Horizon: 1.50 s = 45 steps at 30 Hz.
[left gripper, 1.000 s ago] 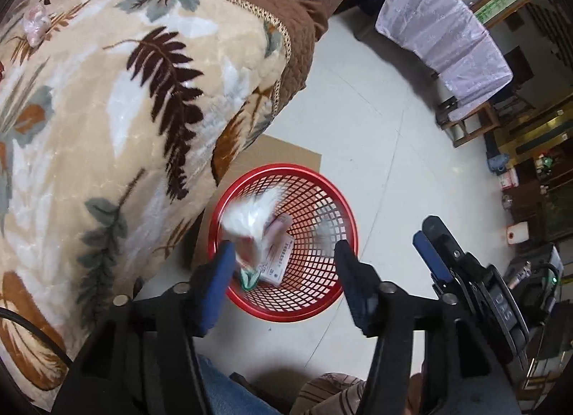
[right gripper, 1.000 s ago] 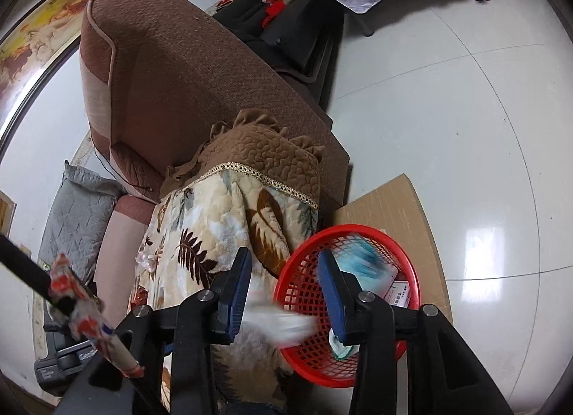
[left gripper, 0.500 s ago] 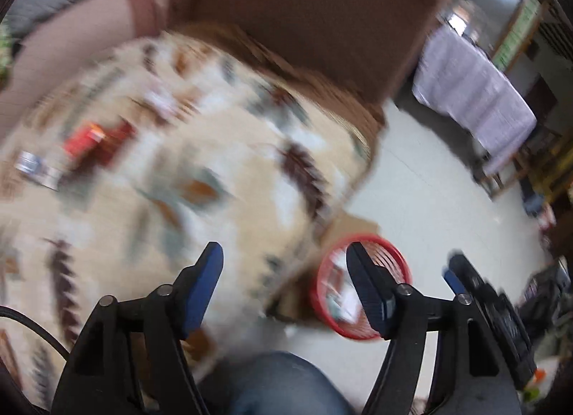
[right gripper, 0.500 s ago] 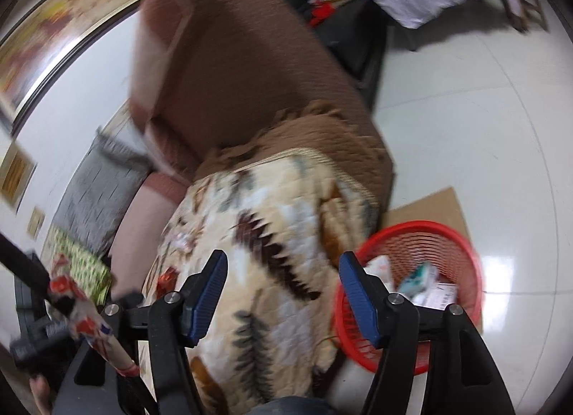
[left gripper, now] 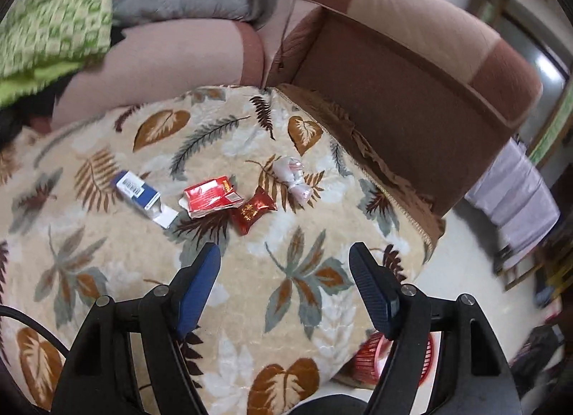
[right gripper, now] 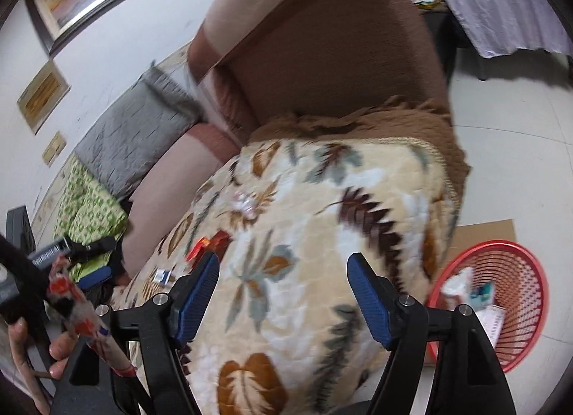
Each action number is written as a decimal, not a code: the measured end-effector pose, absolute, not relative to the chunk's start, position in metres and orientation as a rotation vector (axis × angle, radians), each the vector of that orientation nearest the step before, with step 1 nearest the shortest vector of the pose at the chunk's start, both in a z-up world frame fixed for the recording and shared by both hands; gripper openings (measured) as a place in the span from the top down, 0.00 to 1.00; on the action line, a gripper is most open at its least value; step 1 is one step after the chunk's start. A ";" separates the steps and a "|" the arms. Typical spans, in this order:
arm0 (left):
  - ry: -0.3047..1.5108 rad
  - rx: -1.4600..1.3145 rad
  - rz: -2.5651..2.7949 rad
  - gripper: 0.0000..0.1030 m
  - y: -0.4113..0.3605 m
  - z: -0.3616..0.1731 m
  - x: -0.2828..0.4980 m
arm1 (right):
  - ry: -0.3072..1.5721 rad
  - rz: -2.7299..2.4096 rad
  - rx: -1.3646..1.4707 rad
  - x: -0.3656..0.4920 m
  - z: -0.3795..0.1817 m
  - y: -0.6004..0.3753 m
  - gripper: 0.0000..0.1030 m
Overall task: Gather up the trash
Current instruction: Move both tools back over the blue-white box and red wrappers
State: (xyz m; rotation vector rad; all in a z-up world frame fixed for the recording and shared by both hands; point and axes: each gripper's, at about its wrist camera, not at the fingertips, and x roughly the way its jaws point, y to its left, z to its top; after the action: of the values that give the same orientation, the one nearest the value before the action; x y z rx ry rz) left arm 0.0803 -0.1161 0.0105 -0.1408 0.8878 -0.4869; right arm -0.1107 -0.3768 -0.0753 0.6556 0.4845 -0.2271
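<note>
trash lies scattered on the leaf-patterned blanket ahead of the left claw, whose blue-padded fingers are spread wide and hold nothing. straight ahead of that claw, well apart from it, sits a dark red candy wrapper with gold characters too small to read. touching its left side is a crumpled red packet with a white label patch; the print on it is not legible. further left lies a blue and white carton, flap open, showing a barcode on one end. ahead and slightly right of the claw rests a knotted clear plastic bag with pink marks.

the right claw is likewise spread apart and empty above the same blanket. to its right, on the floor beside the sofa, stands the red mesh basket on a sheet of cardboard, with white tissue and a teal packet already inside. to the left of this claw, a hand grips the other tool, whose grey body carries lettering too blurred to read with certainty.
</note>
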 end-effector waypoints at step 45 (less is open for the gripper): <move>0.996 -0.338 -0.256 0.29 -0.023 -0.032 0.172 | 0.584 -0.019 0.545 0.059 -0.102 -0.304 0.24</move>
State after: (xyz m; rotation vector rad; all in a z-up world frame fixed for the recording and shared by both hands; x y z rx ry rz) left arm 0.1723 -0.0230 -0.0319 -0.3383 0.9963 -0.2559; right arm 0.0595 -0.3039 -0.1019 0.5447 0.5840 -0.0187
